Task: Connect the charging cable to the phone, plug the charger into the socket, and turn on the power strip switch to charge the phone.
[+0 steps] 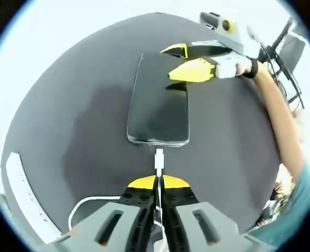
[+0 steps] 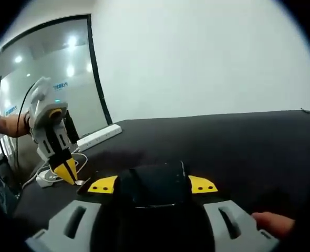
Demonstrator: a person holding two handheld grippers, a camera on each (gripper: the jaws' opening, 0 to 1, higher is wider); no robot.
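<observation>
The left gripper (image 1: pixel 158 181), fingers closed on the charging cable (image 1: pixel 158 157), holds its plug just short of the phone (image 1: pixel 159 100) at 12 o'clock on the black tabletop (image 1: pixel 81 126). The right gripper (image 2: pixel 152 185) clamps the phone's far end. Still unconnected; the power strip (image 2: pixel 98 136) seems untouched.

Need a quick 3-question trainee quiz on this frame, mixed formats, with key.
1. True or false: the cable plug is already seated in the phone.
2. The left gripper is shut on: A) the phone, B) the cable plug, C) the power strip.
3. Fill in: the right gripper holds the ___ by its two long sides.

Key: 1 false, a gap remains. 2 B. 3 phone.
</observation>
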